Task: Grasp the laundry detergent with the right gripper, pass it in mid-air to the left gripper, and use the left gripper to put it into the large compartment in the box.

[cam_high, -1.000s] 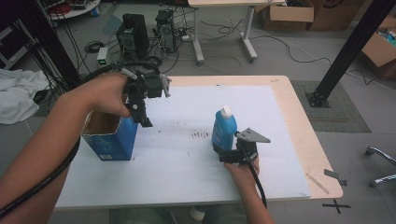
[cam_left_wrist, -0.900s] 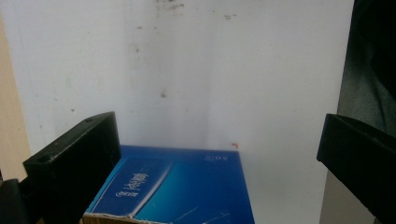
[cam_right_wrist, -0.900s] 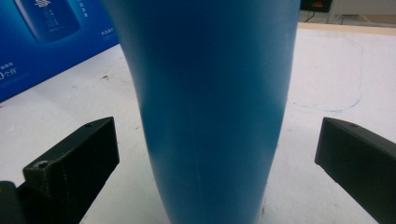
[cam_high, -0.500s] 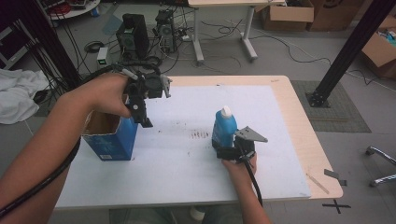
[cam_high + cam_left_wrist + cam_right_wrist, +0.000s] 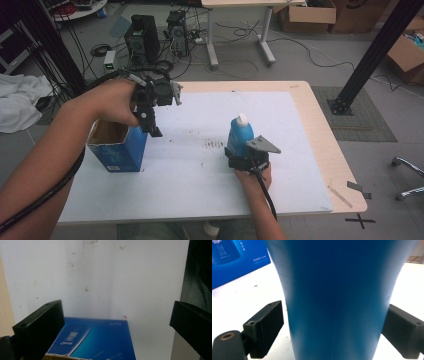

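The right claw point(image 5: 243, 159) has just been closing around the blue bottle point(image 5: 240, 135) at centre frame; in the right gripper view its jaws flank the lower body, the left one not yet pressing. The smooth plastic looks slippery and top-heavy, so a low grip suits. The left claw point(image 5: 150, 122), spread, hovers above the blue box point(image 5: 121, 149) on the tabletop point(image 5: 190, 175).

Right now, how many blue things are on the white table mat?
2: a blue bottle standing mid-mat between the right gripper's jaws, and an open blue box at the mat's left edge.
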Demonstrator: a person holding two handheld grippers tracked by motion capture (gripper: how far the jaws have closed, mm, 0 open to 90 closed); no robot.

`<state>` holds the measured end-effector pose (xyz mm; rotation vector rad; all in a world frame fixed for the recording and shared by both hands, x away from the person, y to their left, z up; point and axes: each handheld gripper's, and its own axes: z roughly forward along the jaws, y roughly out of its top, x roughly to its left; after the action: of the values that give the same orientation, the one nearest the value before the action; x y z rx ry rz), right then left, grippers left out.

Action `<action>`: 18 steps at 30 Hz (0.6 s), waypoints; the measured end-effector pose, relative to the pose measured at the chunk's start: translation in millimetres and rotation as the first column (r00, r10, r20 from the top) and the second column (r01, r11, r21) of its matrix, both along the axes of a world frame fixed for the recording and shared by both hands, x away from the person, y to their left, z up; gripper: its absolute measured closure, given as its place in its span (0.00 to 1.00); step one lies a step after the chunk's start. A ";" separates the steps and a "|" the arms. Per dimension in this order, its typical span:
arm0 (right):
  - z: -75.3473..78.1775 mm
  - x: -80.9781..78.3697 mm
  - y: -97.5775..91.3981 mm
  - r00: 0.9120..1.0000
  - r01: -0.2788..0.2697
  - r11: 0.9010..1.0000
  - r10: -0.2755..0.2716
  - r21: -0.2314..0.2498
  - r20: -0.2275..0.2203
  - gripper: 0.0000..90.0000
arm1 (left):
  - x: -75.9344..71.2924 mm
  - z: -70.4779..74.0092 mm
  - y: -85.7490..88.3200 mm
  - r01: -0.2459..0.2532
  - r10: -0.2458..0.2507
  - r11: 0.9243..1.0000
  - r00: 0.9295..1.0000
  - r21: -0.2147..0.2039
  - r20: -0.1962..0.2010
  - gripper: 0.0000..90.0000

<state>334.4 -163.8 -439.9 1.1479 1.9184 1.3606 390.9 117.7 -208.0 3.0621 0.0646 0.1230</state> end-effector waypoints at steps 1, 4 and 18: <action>-0.1 -0.1 0.1 1.000 -0.003 1.000 0.003 0.001 -0.003 0.12 | 0.1 0.1 0.3 -0.001 0.001 1.000 1.000 -0.001 0.001 0.00; -0.2 0.0 -0.4 1.000 0.005 1.000 -0.005 -0.002 -0.002 0.15 | 0.0 -1.2 0.5 0.000 0.000 1.000 1.000 0.000 0.000 0.00; -0.7 -0.3 -1.2 1.000 0.025 1.000 -0.025 -0.004 -0.001 0.22 | -0.8 -2.7 -0.2 0.003 -0.003 1.000 1.000 0.004 -0.002 0.00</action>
<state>334.1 -165.0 -440.6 1.1669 1.9002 1.3426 390.1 117.4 -210.7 3.0664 0.0601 0.1196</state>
